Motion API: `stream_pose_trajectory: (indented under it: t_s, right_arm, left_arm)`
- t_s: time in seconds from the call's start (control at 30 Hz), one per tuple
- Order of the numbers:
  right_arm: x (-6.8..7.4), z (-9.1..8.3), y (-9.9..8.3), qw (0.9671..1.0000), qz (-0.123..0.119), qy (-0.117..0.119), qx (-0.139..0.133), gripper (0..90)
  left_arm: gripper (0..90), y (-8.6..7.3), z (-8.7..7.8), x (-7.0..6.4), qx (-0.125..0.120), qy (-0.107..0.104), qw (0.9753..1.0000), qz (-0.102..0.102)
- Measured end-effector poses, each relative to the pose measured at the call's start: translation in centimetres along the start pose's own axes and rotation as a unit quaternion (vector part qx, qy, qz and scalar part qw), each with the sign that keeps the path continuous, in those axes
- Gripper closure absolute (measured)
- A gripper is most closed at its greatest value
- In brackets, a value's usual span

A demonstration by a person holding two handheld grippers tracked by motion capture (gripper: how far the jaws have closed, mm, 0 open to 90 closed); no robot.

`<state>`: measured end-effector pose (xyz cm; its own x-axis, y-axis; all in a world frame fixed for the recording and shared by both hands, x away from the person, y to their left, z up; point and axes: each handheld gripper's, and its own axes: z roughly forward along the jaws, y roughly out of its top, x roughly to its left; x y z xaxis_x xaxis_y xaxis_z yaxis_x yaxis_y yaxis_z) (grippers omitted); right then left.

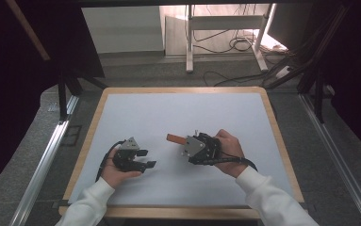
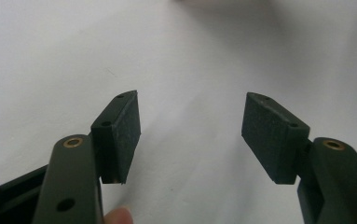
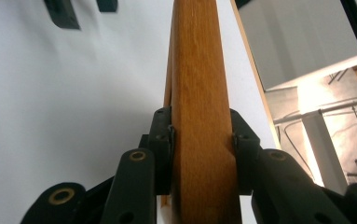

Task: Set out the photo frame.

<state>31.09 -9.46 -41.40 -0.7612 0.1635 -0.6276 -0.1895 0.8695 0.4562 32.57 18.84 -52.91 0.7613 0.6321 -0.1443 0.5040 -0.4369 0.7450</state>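
The long, flat, orange-brown wooden piece (image 3: 199, 116) is being clamped between the right gripper (image 1: 185, 142)'s jaws, above the white table (image 1: 178, 113). It should be kept level. Farther left, the left gripper (image 1: 146, 158) is resting spread wide, empty.

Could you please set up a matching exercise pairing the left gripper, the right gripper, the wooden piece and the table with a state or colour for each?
Things:
1. left gripper
2. right gripper
3. wooden piece
4. table

States or colours:
A. white top with a wooden rim
B. open, nothing between its jaws
C. orange-brown, clamped between two jaws
D. shut on something

Pairs: 1-B, 2-D, 3-C, 4-A
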Motion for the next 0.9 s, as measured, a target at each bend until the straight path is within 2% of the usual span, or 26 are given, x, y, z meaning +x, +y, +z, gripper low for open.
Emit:
stream_pose_trajectory:
  t_s: [0.13, 0.27, 0.33, 0.47, 0.5, 0.63, 0.9]
  right_arm:
    - [0.1, -1.2, 0.6, 0.9996, 0.009, 0.018, -0.021, 69.0]
    - [0.5, -2.0, 1.0, 0.9978, 0.022, 0.048, -0.040, 69.0]
    - [0.8, -2.1, 1.0, 0.9964, 0.027, 0.065, -0.047, 68.9]
    - [1.0, -1.7, 0.6, 0.9948, 0.034, 0.083, -0.049, 68.7]
    - [0.8, -1.6, 0.5, 0.9936, 0.045, 0.089, -0.054, 68.7]
    - [0.0, -1.3, 0.1, 0.9929, 0.057, 0.090, -0.054, 68.2]
    - [-2.1, -0.3, -1.1, 0.9898, 0.102, 0.088, -0.047, 63.2]
  left_arm:
    - [37.4, 0.0, -0.1, 0.0, -0.003, 0.001, 1.0000, -0.003]
    - [37.4, 0.0, -0.1, -0.1, -0.003, 0.001, 1.0000, -0.003]
    - [37.4, 0.0, -0.1, -0.1, -0.003, 0.001, 1.0000, -0.004]
    - [37.4, 0.0, -0.1, -0.1, 0.000, 0.002, 1.0000, -0.001]
    - [37.4, 0.0, -0.1, 0.0, 0.000, 0.002, 1.0000, 0.003]
    - [37.4, 0.0, 0.1, -0.1, 0.000, 0.001, 1.0000, 0.001]
    - [37.2, 0.0, 0.1, -0.1, 0.003, -0.001, 1.0000, 0.004]
